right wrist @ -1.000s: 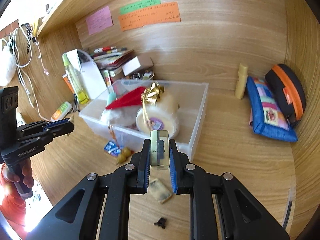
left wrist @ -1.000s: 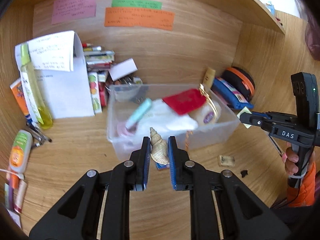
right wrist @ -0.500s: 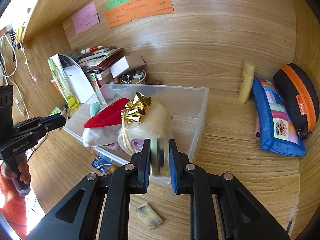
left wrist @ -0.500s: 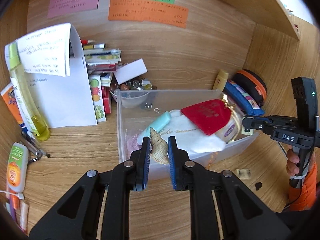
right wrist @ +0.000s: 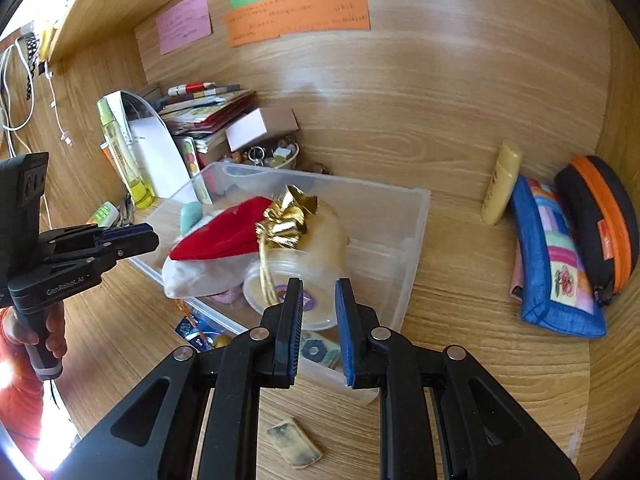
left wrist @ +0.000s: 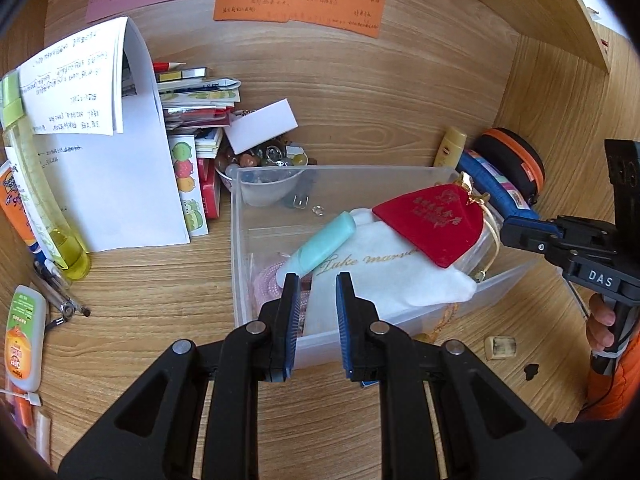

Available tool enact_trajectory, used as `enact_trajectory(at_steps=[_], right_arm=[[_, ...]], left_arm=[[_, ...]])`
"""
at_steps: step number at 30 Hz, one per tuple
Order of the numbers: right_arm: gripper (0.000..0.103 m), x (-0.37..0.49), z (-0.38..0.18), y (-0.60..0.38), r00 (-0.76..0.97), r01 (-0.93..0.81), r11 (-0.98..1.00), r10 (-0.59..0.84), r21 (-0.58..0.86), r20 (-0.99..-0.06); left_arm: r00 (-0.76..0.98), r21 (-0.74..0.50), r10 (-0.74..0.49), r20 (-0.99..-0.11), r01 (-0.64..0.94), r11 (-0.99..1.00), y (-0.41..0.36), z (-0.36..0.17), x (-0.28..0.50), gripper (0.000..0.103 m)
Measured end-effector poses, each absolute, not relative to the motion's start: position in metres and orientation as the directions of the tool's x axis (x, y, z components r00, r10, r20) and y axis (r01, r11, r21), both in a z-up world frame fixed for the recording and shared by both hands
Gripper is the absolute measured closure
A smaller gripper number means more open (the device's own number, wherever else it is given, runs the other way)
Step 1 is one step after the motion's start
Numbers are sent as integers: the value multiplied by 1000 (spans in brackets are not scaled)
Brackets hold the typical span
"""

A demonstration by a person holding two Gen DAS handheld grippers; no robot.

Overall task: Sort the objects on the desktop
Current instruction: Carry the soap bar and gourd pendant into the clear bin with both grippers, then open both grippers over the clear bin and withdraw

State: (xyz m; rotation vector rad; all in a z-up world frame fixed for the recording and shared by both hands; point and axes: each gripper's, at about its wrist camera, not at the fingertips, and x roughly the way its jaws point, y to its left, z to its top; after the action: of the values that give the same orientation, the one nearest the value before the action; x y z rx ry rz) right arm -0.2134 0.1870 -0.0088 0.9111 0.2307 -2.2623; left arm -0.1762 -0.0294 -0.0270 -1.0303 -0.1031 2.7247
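A clear plastic bin (left wrist: pixel 240 240) (right wrist: pixel 416 216) stands on the wooden desk. It holds a red pouch (left wrist: pixel 436 220) (right wrist: pixel 224 236), a white cloth bag (left wrist: pixel 384 276), a teal tube (left wrist: pixel 320 244) and a round tub with a gold bow (right wrist: pixel 288 216). My left gripper (left wrist: pixel 317 284) is open and empty over the bin's near edge. My right gripper (right wrist: pixel 318 292) is open and empty over the bin's near right corner; a small greenish card (right wrist: pixel 320 350) lies in the bin below it. The shell is not visible.
A worn eraser (right wrist: pixel 294 444) (left wrist: pixel 500 347) lies on the desk before the bin. Papers (left wrist: pixel 100 160), a yellow bottle (left wrist: pixel 44 216) and books (left wrist: pixel 196 96) stand left. A blue pouch (right wrist: pixel 556 264), orange-black case (right wrist: pixel 600 224) and beige tube (right wrist: pixel 500 184) sit right.
Both grippers moved forward over the bin and opened. The left let go of the shell and the right let go of the small card; both now hold nothing.
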Motion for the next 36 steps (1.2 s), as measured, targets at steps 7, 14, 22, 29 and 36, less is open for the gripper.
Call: enact_trajectory(at_steps=[7,14,22,29,36], right_arm=[[87,-196,0,192,-534,657,-750,-535,76,-655],[72,-179,4,203,-542,648,-757,-534,81,-649],[66,-167,-6,213,-534,635,-767,-521,91,-666],[60,-165,-29,218,-498,626,-773,-501,107,-708],[59,-163,-48,221,-475,633,-770,-466,78,-746]], left_arm=[[-752,-145,226,-619,-174,-974,-30,-16,-158,69],[-762,-129,231,-605,-193,-973,-19,-12,-136,53],[-718,-105,238,-655,-225,-969,2,-33,-128,51],[-643,-101,236,-729,-240,-966,15,-63,-140,49],[-586,-81,214,-782,-245,-966,30,-82,-151,46]])
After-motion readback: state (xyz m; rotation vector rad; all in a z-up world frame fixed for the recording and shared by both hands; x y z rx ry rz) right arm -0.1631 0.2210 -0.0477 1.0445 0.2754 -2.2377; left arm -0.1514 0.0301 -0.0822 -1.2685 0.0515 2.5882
